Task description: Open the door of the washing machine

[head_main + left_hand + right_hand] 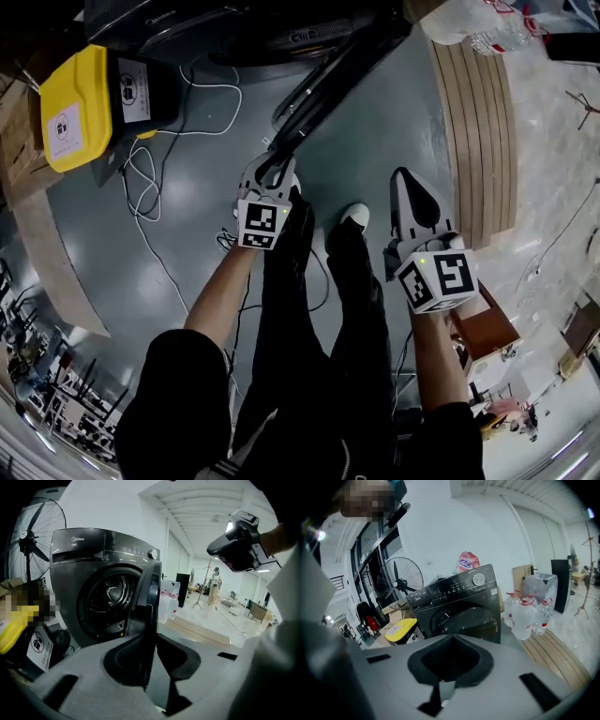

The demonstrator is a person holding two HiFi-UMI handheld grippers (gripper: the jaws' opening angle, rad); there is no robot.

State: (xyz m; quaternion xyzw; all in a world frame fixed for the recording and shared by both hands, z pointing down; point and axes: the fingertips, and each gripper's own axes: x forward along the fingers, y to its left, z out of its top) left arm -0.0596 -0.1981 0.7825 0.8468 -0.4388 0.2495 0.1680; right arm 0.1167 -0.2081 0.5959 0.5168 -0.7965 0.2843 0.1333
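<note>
The dark grey washing machine [187, 23] [93, 569] [454, 595] stands at the top of the head view. Its round door [328, 75] [149, 597] [476, 618] is swung out, leaving the drum exposed. My left gripper [275, 155] [150, 667] is shut on the door's free edge, which shows edge-on between the pads. To the right, my right gripper [408, 183] [445, 667] hovers over the floor, shut and holding nothing, aimed toward the machine. It also shows in the left gripper view as the right gripper [239, 541] at the upper right.
A yellow-lidded bin [80, 103] [401, 630] sits left of the machine, with a white cable [141, 187] trailing over the floor. A wooden platform [478, 122] with water bottles [525, 613] lies to the right. A standing fan [28, 545] is behind the bin. My legs and shoes [354, 217] are below the grippers.
</note>
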